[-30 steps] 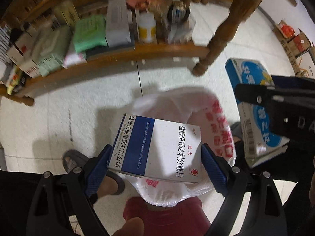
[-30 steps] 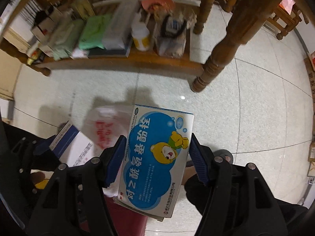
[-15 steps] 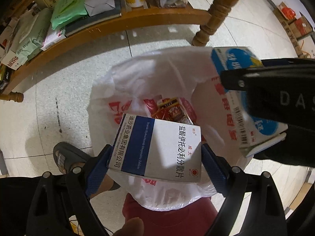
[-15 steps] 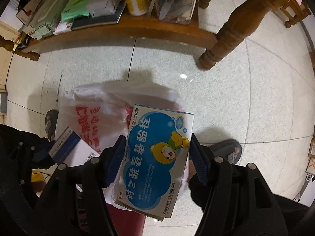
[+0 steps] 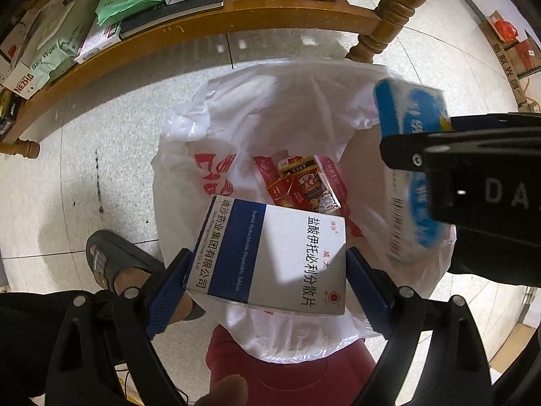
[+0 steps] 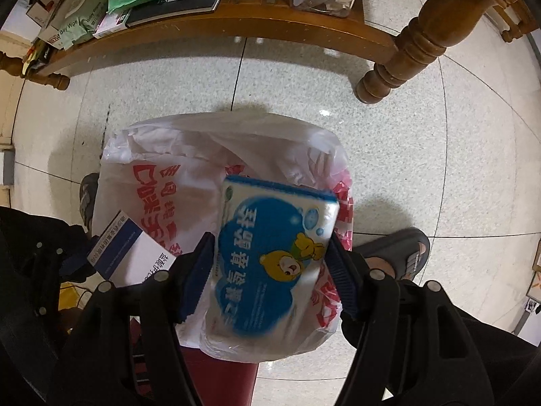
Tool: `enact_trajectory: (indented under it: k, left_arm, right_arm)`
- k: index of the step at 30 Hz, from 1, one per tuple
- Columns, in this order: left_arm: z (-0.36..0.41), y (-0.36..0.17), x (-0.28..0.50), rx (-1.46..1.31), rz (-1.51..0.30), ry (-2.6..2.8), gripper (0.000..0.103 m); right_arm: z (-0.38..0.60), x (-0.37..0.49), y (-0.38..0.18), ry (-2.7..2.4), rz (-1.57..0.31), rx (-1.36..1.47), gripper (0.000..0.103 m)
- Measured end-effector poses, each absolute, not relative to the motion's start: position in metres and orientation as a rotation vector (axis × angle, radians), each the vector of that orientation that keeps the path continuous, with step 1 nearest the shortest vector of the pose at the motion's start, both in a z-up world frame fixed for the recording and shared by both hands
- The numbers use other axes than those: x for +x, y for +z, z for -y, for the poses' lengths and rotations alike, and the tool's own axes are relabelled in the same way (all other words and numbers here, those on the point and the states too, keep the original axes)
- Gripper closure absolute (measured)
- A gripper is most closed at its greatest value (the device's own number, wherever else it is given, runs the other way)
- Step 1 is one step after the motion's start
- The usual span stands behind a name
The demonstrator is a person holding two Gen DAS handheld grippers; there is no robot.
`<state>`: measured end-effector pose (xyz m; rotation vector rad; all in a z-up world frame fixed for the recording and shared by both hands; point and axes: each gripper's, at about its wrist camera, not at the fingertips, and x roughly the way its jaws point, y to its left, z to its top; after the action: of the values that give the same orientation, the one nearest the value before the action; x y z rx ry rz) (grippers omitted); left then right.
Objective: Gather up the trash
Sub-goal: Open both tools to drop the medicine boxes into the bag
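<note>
A white bag with red print lines a red bin on the floor, and red packets lie inside it. My left gripper points down over the bag's opening. A white and blue medicine box sits between its blue pads, which still touch its sides while the jaws are opening. My right gripper hangs over the bag's right rim. The blue box with a bear is between its pads, blurred and tilted, slipping downward.
A low wooden shelf with wipes, books and a bottle runs along the top. A turned table leg stands just behind the bag. The person's sandalled feet flank the bin. Cardboard boxes stand far right.
Both grippers have sunk toward the bag, whose opening now shows the red packets. The blue bear box has tilted and blurred between the right pads. The white box keeps its place.
</note>
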<state>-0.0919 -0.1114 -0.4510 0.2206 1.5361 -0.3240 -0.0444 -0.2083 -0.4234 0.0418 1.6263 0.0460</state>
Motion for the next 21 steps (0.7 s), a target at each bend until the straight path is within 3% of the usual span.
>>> enact_trajectory:
  k: [2,5,21]
  left_arm:
    - [0.112,-0.451,-0.092,0.221,-1.532,-0.323,0.013]
    - [0.112,-0.449,-0.092,0.219,-1.528,-0.318,0.008]
    - [0.114,-0.439,-0.091,0.205,-1.493,-0.329,0.008]
  right_arm:
    - [0.211,-0.044,-0.425,0.046,-1.629,0.063,0.039]
    - [0.214,-0.044,-0.426,0.032,-1.633,0.072,0.02]
    - [0.22,-0.045,-0.416,0.01,-1.606,0.105,0.019]
